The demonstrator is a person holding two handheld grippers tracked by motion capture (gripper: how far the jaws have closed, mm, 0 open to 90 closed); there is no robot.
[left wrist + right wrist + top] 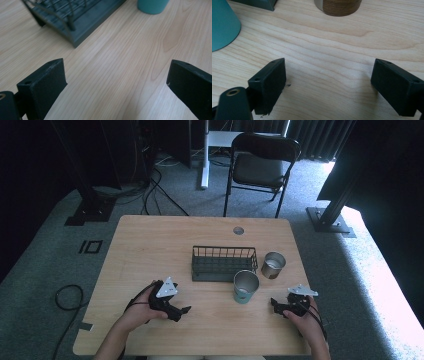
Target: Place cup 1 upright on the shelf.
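A dark wire basket (224, 262) stands at the middle of the wooden table (150, 245). A teal cup (245, 286) stands upright just in front of the basket's right end, and a brown cup with a metal rim (273, 264) stands at its right side. My left gripper (181, 312) rests low on the table's near left, open, nothing between its jaws; the basket's corner (75, 27) and the teal cup's base (152, 6) lie ahead of it. My right gripper (275, 305) is open at the near right, with the teal cup (222, 25) to its left and the brown cup (340, 6) ahead.
A round cable hole (238, 230) sits near the table's far edge. Behind the table stand a black folding chair (260, 165) and a white desk leg (204, 155). Cables (67, 297) lie on the grey carpet at the left.
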